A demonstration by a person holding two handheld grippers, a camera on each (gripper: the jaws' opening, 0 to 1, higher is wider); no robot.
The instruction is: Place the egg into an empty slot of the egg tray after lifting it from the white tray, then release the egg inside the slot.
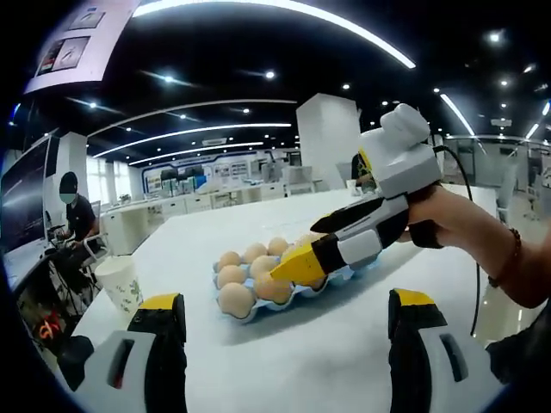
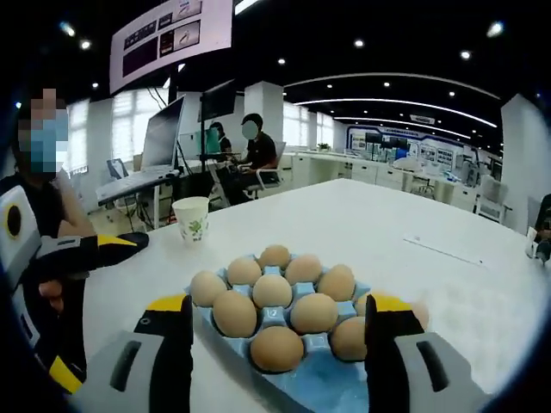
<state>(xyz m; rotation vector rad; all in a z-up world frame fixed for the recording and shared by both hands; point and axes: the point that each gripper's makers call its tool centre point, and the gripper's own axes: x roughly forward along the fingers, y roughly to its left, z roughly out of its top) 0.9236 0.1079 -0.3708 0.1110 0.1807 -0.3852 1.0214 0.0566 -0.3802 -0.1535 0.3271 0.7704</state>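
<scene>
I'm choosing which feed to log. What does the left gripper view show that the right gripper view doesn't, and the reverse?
Left gripper view: the right claw from the side, open above the eggs, held by a hand. Right gripper view: empty near slots of the egg tray, and a monitor. Both: the tray of eggs, the paper cup, the white table.

right gripper [image 2: 280, 344] jaws open over eggs [image 2: 272, 291] in egg tray [image 2: 323, 379].
</scene>
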